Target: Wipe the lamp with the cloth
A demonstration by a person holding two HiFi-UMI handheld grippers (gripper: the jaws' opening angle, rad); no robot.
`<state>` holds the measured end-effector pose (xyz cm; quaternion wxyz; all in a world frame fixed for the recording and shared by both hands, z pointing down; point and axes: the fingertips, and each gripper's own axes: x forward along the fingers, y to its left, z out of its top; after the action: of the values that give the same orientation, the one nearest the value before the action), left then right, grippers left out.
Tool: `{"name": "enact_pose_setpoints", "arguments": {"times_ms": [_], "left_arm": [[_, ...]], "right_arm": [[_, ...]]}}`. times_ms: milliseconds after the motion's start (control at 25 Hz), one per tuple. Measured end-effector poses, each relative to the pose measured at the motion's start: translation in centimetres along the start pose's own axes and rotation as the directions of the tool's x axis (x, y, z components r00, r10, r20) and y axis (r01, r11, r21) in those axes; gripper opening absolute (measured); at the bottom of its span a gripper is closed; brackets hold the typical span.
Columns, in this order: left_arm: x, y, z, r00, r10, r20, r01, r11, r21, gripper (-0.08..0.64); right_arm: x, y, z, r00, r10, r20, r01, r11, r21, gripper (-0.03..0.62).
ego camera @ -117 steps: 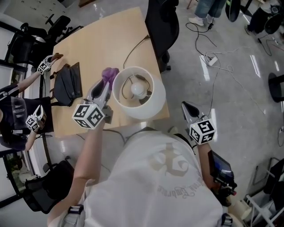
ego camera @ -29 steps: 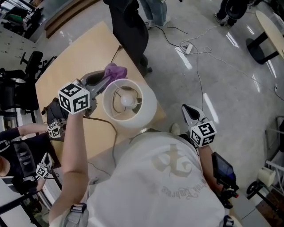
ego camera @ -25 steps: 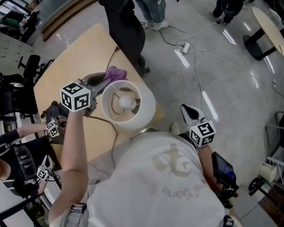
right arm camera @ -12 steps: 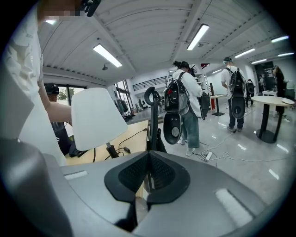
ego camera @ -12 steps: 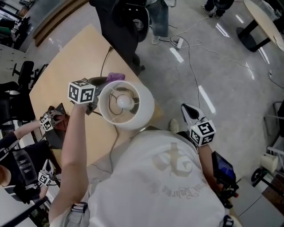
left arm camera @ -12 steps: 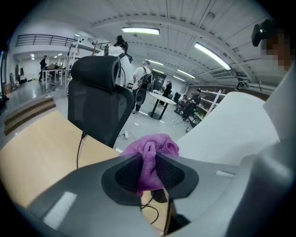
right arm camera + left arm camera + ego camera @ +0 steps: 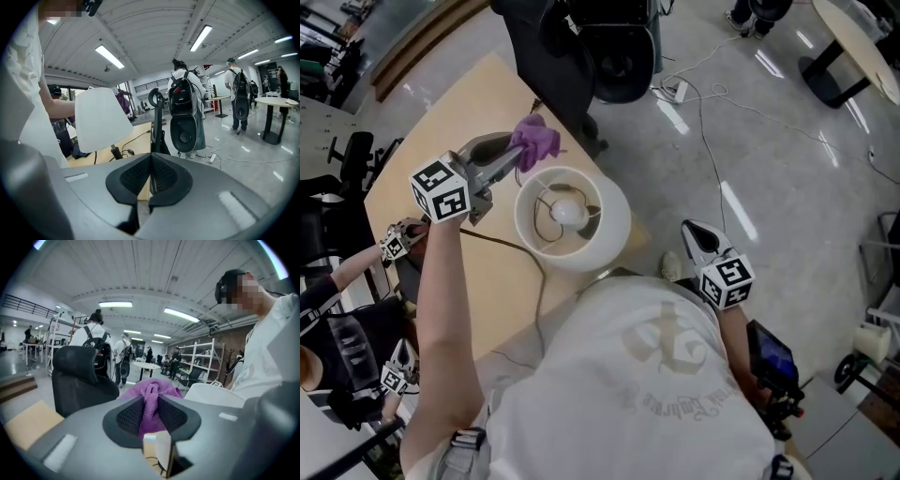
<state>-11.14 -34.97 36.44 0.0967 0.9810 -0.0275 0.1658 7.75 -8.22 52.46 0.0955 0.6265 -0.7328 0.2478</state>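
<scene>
A white lamp (image 7: 572, 217) with a round shade and a bare bulb stands on the wooden table (image 7: 478, 103), seen from above in the head view. My left gripper (image 7: 517, 153) is shut on a purple cloth (image 7: 534, 140), held just above and left of the shade's rim. In the left gripper view the cloth (image 7: 151, 401) is pinched between the jaws and the shade's edge (image 7: 213, 393) shows to the right. My right gripper (image 7: 700, 233) hangs off the table's right side, shut and empty. The lamp shade (image 7: 101, 119) appears at the left of the right gripper view.
A black office chair (image 7: 581, 37) stands at the table's far side. A lamp cord (image 7: 502, 246) runs over the table. Another person's hands with marker cubes (image 7: 392, 246) are at the left edge. Cables and a power strip (image 7: 675, 91) lie on the floor.
My left gripper with the cloth has lifted from beside the shade's left rim to above its upper left edge. The right gripper has stayed put.
</scene>
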Motion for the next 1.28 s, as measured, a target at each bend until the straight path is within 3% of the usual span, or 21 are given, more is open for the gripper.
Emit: {"name": "enact_pose_setpoints", "arguments": {"times_ms": [120,200,360,520,760,920,1120,1280], "left_arm": [[-0.4,-1.7,3.9,0.992,-0.083,0.092,0.078,0.996,0.050,0.094],[-0.1,-2.7,5.1,0.983,-0.152,0.107,0.144,0.986,0.079,0.094],[1.8,-4.6,3.9,0.957,-0.289,-0.026,0.290,0.950,0.113,0.094],[3.9,-5.4,1.5,0.921,-0.361,-0.147,0.376,0.922,0.090,0.094],[6.8,-3.6,-3.0,0.878,-0.345,-0.333,0.396,0.913,0.097,0.094],[8.4,-2.0,-6.7,0.842,-0.328,-0.429,0.388,0.920,0.057,0.094],[10.1,-0.8,-9.9,0.833,-0.315,-0.455,0.360,0.933,0.013,0.094],[10.5,0.0,-11.9,0.824,-0.262,-0.503,0.328,0.943,0.047,0.094]], "right_arm": [[-0.1,-0.1,0.0,1.000,-0.001,0.006,0.001,1.000,0.002,0.012],[-0.2,-0.4,-0.1,1.000,-0.006,0.010,0.006,1.000,0.005,0.012],[-0.6,-1.0,-0.5,1.000,-0.022,0.015,0.022,1.000,0.016,0.012],[-1.3,-1.6,-1.3,0.999,-0.046,0.013,0.046,0.998,0.034,0.012],[-1.9,-2.6,-1.6,0.997,-0.079,0.014,0.078,0.995,0.057,0.012],[-2.4,-3.1,-2.0,0.995,-0.098,0.009,0.097,0.993,0.064,0.012],[-3.0,-4.0,-2.4,0.993,-0.117,-0.003,0.117,0.992,0.050,0.012],[-3.1,-3.8,-2.1,0.993,-0.115,0.003,0.115,0.992,0.050,0.012]]}}
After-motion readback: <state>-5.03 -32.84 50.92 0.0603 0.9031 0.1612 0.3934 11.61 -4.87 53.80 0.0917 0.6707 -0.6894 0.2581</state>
